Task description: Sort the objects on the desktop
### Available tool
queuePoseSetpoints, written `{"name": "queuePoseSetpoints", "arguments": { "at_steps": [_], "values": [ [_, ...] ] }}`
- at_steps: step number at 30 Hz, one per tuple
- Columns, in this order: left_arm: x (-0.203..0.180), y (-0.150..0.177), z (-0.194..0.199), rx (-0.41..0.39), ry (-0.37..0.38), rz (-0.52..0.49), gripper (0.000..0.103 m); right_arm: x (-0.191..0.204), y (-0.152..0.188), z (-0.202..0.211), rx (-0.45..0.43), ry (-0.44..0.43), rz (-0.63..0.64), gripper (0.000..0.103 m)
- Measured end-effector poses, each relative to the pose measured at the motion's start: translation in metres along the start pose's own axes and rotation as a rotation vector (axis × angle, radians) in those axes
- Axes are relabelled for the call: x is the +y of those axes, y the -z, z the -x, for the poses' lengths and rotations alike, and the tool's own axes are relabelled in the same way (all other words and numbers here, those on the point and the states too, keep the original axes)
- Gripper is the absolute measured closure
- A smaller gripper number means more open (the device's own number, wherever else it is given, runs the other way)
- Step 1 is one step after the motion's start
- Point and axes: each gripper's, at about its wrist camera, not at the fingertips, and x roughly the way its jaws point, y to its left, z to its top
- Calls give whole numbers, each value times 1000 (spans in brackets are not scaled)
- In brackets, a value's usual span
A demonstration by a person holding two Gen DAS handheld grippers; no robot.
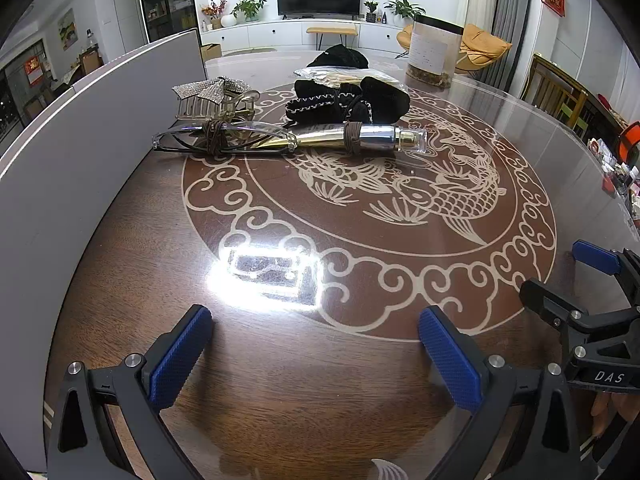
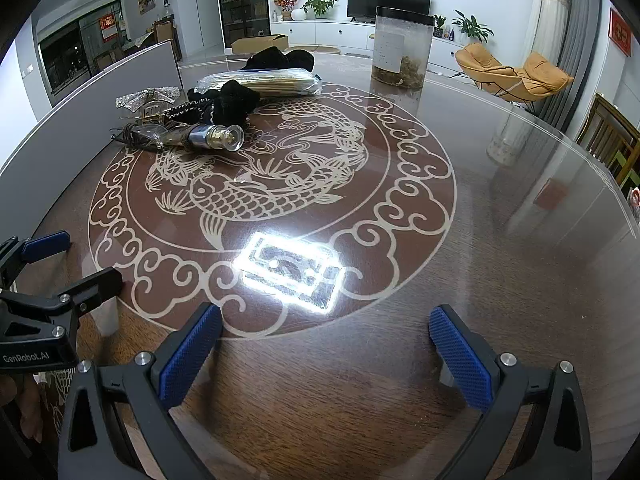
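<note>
A cluster of objects lies on the far left of the round table: a rhinestone star hair claw [image 1: 214,94] [image 2: 148,100], clear glasses wound with brown cord [image 1: 218,140] [image 2: 140,134], a gold and silver bottle [image 1: 360,138] [image 2: 212,138], a black scrunchie and trimmed band [image 1: 348,102] [image 2: 230,100], and a clear packet of sticks [image 2: 262,82]. My left gripper [image 1: 316,344] is open and empty over the near table. My right gripper [image 2: 326,344] is open and empty, also near the front edge. Each gripper shows at the side of the other's view.
A grey panel [image 1: 80,152] stands along the table's left edge. A tall clear jar with a black lid [image 2: 402,48] [image 1: 434,52] stands at the far side. A black cloth item [image 2: 280,58] lies behind the cluster. A ceiling light glares on the glass top [image 2: 292,270].
</note>
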Motion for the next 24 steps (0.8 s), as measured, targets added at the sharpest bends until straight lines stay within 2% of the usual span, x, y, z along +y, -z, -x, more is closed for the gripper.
{"name": "queuePoseSetpoints", "arguments": {
  "at_steps": [24],
  "values": [
    [0, 0, 0, -1, 5, -4, 0, 0, 0, 0, 0, 0, -1, 0]
  ]
}}
